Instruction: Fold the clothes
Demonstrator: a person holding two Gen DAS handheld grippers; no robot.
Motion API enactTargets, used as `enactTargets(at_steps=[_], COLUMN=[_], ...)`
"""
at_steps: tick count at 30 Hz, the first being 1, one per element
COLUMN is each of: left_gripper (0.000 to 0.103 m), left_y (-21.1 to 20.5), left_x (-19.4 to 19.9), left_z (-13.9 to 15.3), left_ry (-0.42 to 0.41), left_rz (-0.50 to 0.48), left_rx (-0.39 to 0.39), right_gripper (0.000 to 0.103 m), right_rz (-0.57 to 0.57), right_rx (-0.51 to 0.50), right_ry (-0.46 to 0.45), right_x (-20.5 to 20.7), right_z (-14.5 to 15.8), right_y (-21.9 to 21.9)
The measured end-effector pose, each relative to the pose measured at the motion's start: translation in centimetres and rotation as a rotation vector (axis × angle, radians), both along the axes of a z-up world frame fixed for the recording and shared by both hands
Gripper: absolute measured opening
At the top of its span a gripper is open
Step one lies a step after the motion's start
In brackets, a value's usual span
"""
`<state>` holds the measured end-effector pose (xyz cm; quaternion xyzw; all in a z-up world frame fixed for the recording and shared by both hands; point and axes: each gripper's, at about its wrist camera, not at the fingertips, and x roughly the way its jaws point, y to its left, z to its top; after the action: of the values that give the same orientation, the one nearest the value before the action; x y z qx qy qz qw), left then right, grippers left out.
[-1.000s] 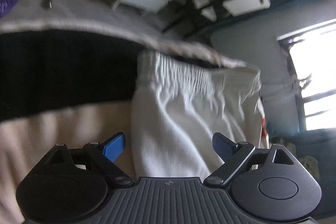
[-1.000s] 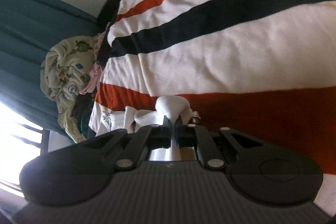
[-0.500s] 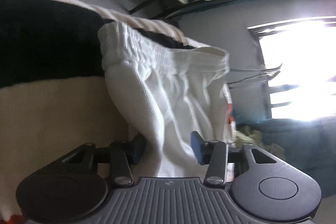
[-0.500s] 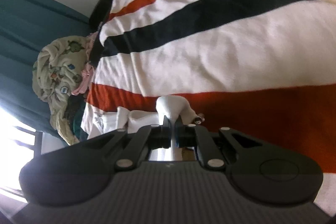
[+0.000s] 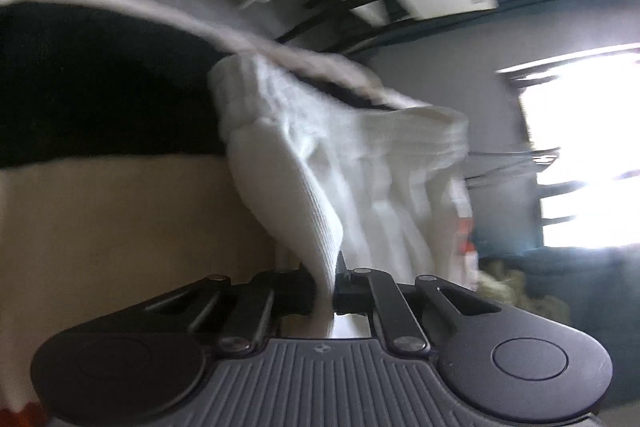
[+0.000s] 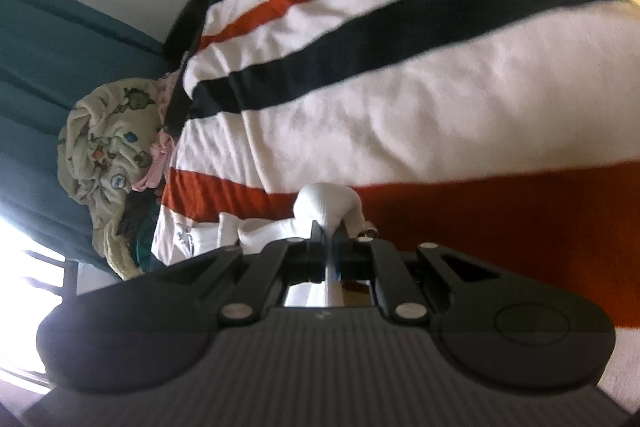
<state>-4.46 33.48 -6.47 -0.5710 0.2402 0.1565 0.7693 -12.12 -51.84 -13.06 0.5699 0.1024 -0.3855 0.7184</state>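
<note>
Since a second ago, left gripper (image 5: 334, 287) jaws have gone from wide apart to clamped on the white ribbed-knit garment with elastic waistband (image 5: 360, 163); a fold of that cloth now runs down between the pads. Garment rises from the grip in a bunched drape, waistband uppermost, near the edge of the bed. Beneath it lies the striped bedspread of white, black and orange-red bands (image 5: 100, 227), here showing a black band above a cream one.

Right gripper (image 6: 328, 237): unchanged, jaws pinched narrow on another bunched bit of the same white fabric, which bulges just past the fingertips over an orange-red band.

Crumpled cream blanket with small animal prints (image 6: 104, 147) heaped at the bedspread's far edge, against teal curtains (image 6: 48, 59). No containers visible. Left view blurred.
</note>
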Motion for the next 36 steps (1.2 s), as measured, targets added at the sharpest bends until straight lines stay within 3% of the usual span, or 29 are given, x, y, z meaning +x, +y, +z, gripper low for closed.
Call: enactTargets(at_steps=[8,13,19,27,36], left_gripper=[0.007,0.007,0.007,0.007,0.007], left_y=[-2.9,-4.2,-6.1,-9.6,-12.6], left_x=[0.7,3.8,12.0,24.5,34.1], left_z=[6.3,7.2,8.5,8.1,4.3], left_ry=[-0.258,-0.292,-0.328,-0.333,-0.275], left_rz=[-0.027,0.054,0.111,0.118,0.058], left_rx=[0.177,0.136,0.128,0.238,0.337], right_gripper=[0.006,0.006,0.006,0.006,0.007], right_rz=[0.054,0.095,0.114,0.148,0.178], right_rx=[-0.135,-0.189,-0.226,-0.321,-0.376], right_ry=[-0.098,-0.117,-0.086,0.050,0.214], right_x=[1.8,6.2,15.3,29.4,39.1], right_z=[5.5,8.8,10.7,7.3,0.9], right_y=[0.0,-1.0,-3.1,-4.1,-5.7])
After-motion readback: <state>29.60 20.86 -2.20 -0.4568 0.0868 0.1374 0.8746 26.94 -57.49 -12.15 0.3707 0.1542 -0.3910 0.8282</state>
